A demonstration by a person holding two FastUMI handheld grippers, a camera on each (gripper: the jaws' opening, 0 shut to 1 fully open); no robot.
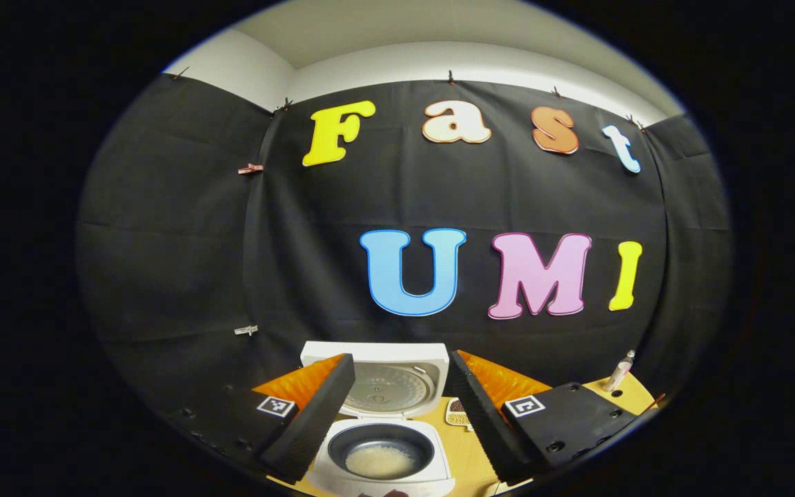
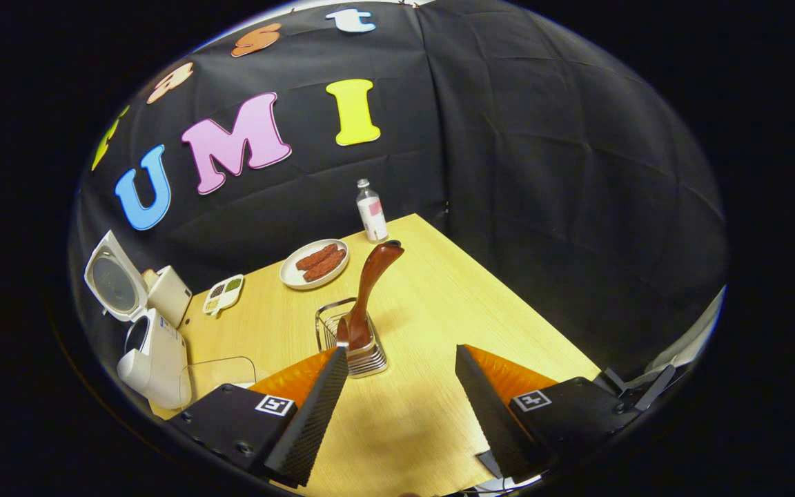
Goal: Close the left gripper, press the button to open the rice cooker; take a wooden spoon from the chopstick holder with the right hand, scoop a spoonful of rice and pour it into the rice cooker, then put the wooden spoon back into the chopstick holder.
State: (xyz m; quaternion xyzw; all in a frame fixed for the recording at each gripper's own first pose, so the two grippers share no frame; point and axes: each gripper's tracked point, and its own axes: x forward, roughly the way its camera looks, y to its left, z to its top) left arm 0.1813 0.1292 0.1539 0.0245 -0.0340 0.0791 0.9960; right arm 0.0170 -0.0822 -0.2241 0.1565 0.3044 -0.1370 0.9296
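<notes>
Left gripper (image 1: 397, 407) hangs with its fingers spread apart, nothing between them but air, and straight ahead through that gap sits the cooker (image 1: 384, 455), lid (image 1: 387, 379) thrown up against the wall. Down in the pot (image 1: 380, 449) there is a pale patch of rice (image 1: 378, 461) on the bottom. Just off the right finger, a small sectioned dish (image 1: 457, 413) peeks out on the table (image 1: 470, 459), and farther right a bottle (image 1: 620, 371) stands at the table's far edge.

Over to the right gripper view: right gripper (image 2: 401, 386) also released, fingers wide, gripping nothing. Just past the tip of its left finger stands the holder (image 2: 352, 342), a wire rack, with the spoon (image 2: 368, 293) standing in it, handle leaning up and away to the right. The finger is close to the holder; whether they touch, I cannot tell. Beyond the spoon, a plate (image 2: 315, 265) with brown pieces, and the bottle (image 2: 371, 212) behind it by the wall. Far off to the left of the fingers, the cooker (image 2: 152, 355) with its lid (image 2: 113, 283) raised, a clear container (image 2: 221, 376) beside it, and the sectioned dish (image 2: 223, 293) nearby on the table (image 2: 439, 304).
</notes>
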